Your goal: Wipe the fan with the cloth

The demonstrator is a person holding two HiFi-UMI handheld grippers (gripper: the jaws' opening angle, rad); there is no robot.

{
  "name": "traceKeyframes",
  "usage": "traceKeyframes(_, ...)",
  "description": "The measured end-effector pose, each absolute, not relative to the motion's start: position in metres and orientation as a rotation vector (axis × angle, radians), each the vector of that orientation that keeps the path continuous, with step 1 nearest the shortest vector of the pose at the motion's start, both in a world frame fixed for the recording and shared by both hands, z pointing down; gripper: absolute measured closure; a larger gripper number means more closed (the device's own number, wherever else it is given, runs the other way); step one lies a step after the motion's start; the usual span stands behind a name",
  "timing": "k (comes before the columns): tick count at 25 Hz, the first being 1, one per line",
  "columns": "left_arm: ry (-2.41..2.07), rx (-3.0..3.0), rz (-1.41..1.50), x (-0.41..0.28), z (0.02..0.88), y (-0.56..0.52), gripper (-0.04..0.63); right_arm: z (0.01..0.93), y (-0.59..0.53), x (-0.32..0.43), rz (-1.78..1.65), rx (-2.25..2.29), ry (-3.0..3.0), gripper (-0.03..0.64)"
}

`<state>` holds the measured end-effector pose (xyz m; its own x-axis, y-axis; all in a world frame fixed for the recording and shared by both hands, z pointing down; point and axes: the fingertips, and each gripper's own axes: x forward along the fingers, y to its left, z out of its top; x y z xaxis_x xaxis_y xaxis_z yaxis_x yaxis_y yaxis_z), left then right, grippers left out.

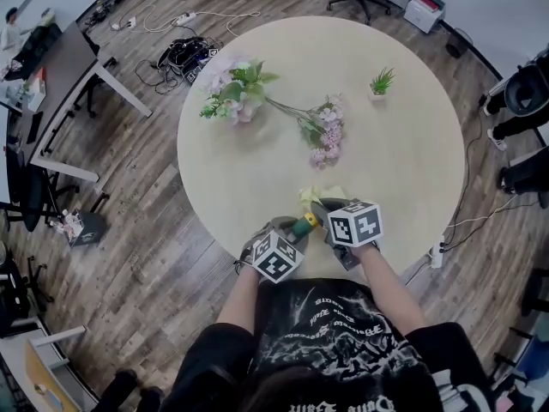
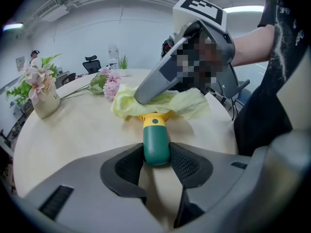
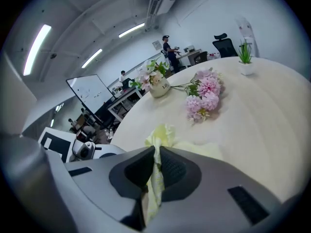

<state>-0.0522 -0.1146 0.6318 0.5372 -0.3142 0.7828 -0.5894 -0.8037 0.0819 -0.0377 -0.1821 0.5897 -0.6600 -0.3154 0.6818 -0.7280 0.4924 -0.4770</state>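
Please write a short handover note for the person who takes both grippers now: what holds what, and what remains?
Left gripper: fingers shut on the green handle of the fan.
Right gripper: shut on a fold of the yellow cloth.
Place: near edge of the round table; the cloth covers the fan's head, which is hidden.
Done: both things gripped, cloth on the fan. How much is wiped, I cannot tell.
Left: rub the cloth over the head, probably the handle too, then set both down.

A small handheld fan (image 2: 156,144), green plastic handle and yellow collar, sits near the round beige table's (image 1: 403,144) near edge, its head apparently under a crumpled pale-yellow cloth (image 2: 189,103).
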Motion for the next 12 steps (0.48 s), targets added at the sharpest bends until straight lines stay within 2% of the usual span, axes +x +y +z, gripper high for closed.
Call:
traceKeyframes(4, -0.761, 2.442, 1.126, -0.053, 0.633, -0.113, 0.405, 0.595, -0.166, -0.050, 1.007, 0.776, -2.199, 0.586)
traceKeyframes(12, -0.780, 2.452, 1.065, -0.054, 0.633, -0.114, 0.405, 0.604, -0.134, -0.082, 1.202, 0.622, -2.171, 0.586)
